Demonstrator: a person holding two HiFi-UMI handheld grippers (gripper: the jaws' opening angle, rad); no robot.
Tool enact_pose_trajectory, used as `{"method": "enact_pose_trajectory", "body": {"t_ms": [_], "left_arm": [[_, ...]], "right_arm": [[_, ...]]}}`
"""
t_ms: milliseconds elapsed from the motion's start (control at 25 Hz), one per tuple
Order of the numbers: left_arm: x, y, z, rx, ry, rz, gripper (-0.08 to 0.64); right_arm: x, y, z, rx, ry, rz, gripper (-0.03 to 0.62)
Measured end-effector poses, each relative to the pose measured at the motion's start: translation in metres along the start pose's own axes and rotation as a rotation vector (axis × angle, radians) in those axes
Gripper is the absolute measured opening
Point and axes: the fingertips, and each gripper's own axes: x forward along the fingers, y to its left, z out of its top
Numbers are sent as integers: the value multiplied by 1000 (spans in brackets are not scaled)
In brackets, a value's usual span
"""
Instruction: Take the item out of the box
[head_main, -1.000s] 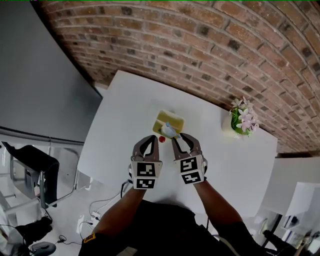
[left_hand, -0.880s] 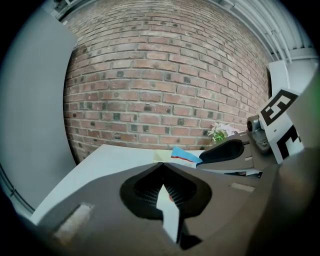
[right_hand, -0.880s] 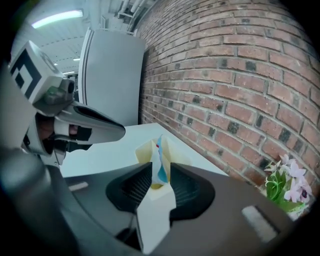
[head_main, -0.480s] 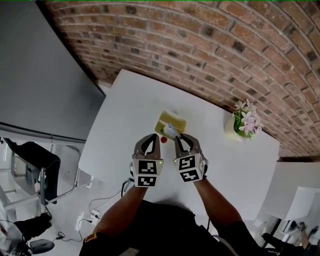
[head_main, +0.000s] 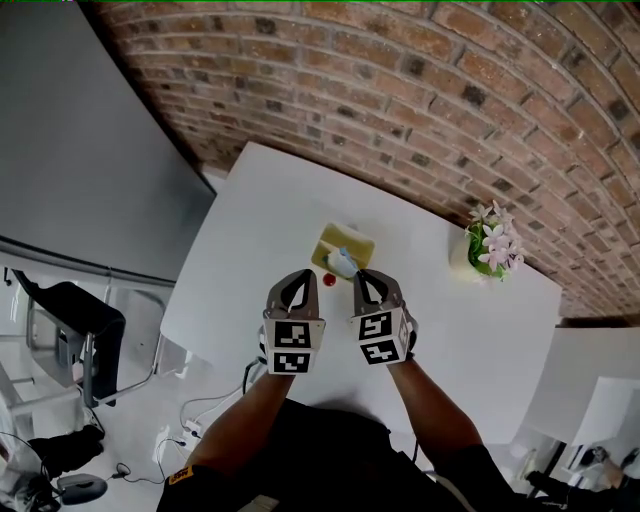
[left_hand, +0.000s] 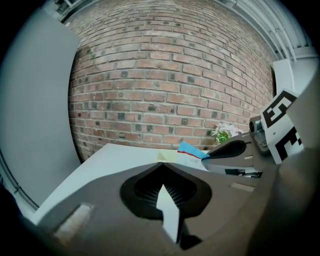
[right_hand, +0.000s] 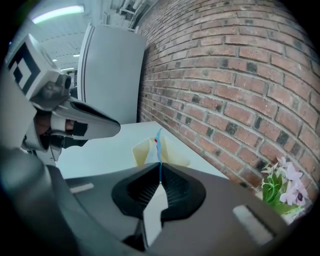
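Observation:
A pale yellow box (head_main: 330, 240) stands on the white table (head_main: 250, 230), with a blue-and-white packet (head_main: 343, 262) sticking up out of its near side. My right gripper (head_main: 366, 278) reaches the packet from the near side. Its jaws are closing, and in the right gripper view the packet's thin blue edge (right_hand: 159, 142) is pinched between them, in front of the box (right_hand: 145, 150). My left gripper (head_main: 296, 280) hovers just left of the box, shut with nothing in it. The left gripper view shows the packet (left_hand: 190, 150) and the box (left_hand: 167, 156) beyond its tips.
A tiny red thing (head_main: 327, 279) lies on the table by the box's near left corner. A pot of pink flowers (head_main: 490, 245) stands at the table's right, near the brick wall (head_main: 420, 90). A dark chair (head_main: 70, 330) is on the floor at left.
The right gripper's jaws have drawn together around the packet at the box's near side. The left gripper has stayed where it was.

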Motion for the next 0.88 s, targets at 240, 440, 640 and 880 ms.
{"method": "enact_pose_trajectory", "body": {"t_ms": [240, 440, 640, 880], "left_arm": [[-15, -2, 7, -7, -26, 15, 5], [-33, -3, 13, 1, -51, 37, 5], [-53, -4, 17, -1, -75, 67, 5], [-77, -3, 16, -5, -93, 108, 5]], "right_arm": [[-21, -4, 21, 30, -66, -34, 12], [-41, -5, 36, 27, -126, -54, 12], [-62, -6, 45, 27, -168, -70, 12], [-85, 0, 48, 38, -214, -64, 12]]}}
